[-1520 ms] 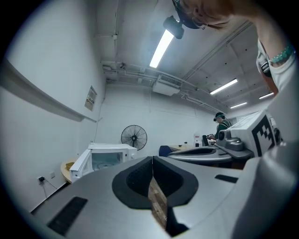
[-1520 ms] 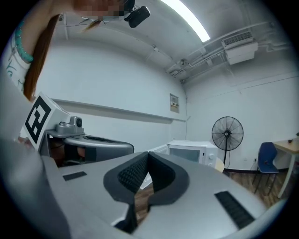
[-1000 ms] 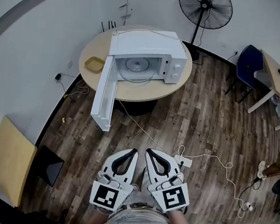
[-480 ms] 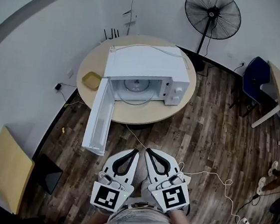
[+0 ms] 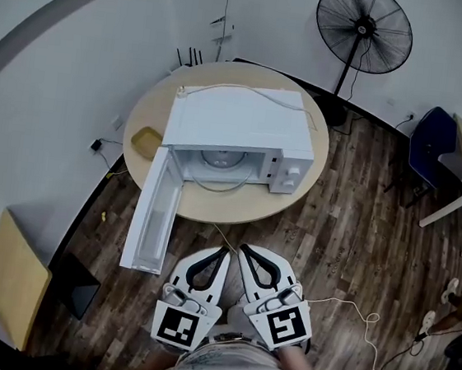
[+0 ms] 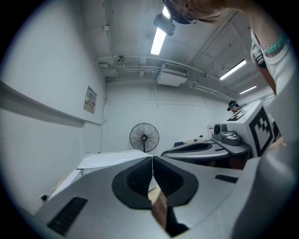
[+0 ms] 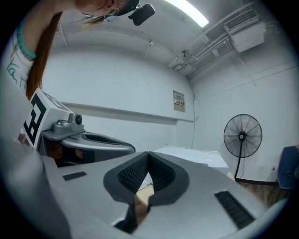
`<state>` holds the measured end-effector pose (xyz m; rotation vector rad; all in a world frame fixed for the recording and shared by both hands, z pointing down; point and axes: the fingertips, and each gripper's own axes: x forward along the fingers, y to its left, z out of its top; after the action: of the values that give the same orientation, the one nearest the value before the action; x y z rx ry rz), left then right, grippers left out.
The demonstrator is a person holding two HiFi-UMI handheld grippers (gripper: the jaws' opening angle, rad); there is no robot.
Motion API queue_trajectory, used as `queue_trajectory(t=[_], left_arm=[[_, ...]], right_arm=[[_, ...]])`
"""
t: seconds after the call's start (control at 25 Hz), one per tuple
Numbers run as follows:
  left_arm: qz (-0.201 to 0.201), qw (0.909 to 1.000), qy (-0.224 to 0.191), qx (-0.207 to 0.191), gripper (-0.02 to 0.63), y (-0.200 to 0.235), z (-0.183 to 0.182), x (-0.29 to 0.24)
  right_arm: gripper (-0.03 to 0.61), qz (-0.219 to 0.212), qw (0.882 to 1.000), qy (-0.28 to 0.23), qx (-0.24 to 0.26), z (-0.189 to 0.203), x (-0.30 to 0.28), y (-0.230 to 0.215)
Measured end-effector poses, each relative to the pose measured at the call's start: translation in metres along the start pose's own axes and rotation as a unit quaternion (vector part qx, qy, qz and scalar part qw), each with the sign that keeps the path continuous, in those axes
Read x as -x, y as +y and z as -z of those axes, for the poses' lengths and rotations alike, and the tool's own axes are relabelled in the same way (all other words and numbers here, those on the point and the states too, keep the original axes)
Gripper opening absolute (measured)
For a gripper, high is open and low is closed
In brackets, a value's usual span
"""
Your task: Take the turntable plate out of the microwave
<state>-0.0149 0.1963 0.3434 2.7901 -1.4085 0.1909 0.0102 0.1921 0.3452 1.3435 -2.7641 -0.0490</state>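
I have closed on the desk (image 5: 241, 208). Against the view of a second ago, the microwave (image 5: 238, 123) sits lower and larger in the head view. The free end of its open door (image 5: 155, 213) now hangs just beside the left tongs (image 5: 223, 251), where before there was a wide stretch of floor (image 5: 333, 233) between them. The fan (image 5: 363, 29) behind the desk has also drawn in from the top edge of the frame.

Both tongs are held low in front of my body, side by side, marker cubes toward me. They point roughly level at the near edge of the desk, tips close together. The left tongs are clenched, pads meeting with nothing between them. The right tongs (image 5: 244, 249) are clenched the same way and are also empty.

The turntable plate (image 5: 221, 161) is still inside the microwave, lying flat on the cavity floor behind the open front. The microwave stands in the middle of the desk, its opening facing the near edge. The door is swung out past the near-left edge, over the floor. The plate is straight ahead of both tongs but well apart from them, with the bare near strip of desk and its edge in between. A yellow dish (image 5: 146, 141) rests at the left edge of the desk, beside the microwave.
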Motion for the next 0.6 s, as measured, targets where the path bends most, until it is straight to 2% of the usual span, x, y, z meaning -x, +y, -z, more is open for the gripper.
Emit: queue_trajectory(t=[0.28, 0.44, 0.6], left_arm=[[-0.003, 0.9999, 0.003, 0.014, 0.017, 0.003, -0.002, -0.031], [-0.015, 0.9999, 0.007, 0.001, 0.015, 0.003, -0.002, -0.045], [-0.027, 0.9996, 0.000, 0.012, 0.015, 0.002, -0.002, -0.055]], right_arm=[[-0.009, -0.006, 1.000, -0.003, -0.005, 0.004, -0.011, -0.030], [-0.009, -0.013, 1.000, -0.004, -0.007, 0.005, -0.014, -0.042], [-0.009, -0.028, 1.000, -0.010, -0.001, 0.006, -0.018, -0.052]])
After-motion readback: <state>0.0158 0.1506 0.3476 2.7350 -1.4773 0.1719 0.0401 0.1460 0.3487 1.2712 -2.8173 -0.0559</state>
